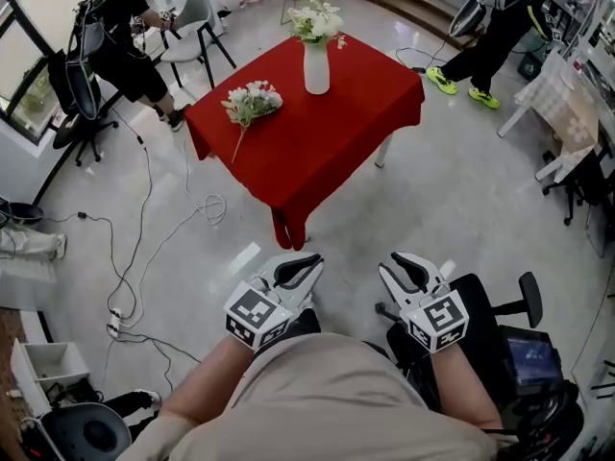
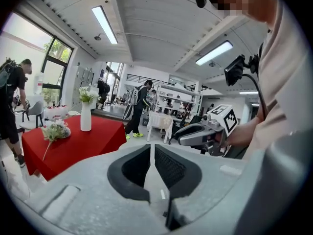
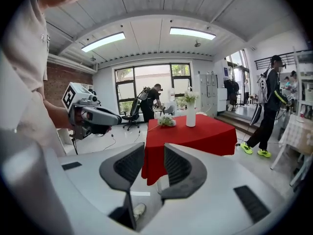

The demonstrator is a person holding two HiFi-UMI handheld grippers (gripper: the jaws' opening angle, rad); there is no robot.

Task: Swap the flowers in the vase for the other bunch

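Approach step, nothing grabbed yet. Left hand-held gripper (image 1: 309, 262) jaws together, empty; right hand-held gripper (image 1: 401, 261) slightly apart, empty. Vase (image 1: 316, 65) w/ flowers (image 1: 315, 19) upright on counter (image 1: 327, 142), other bunch (image 1: 252, 100) lying near it. Next, prob.: close in, pull flowers out.

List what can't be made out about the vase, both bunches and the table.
- Stems and any water inside the white vase: hidden by its opaque wall in every view.
- Bloom count in the loose bunch and the vase flowers: too small in every view.
- Table legs: mostly covered by the red cloth in the head view.
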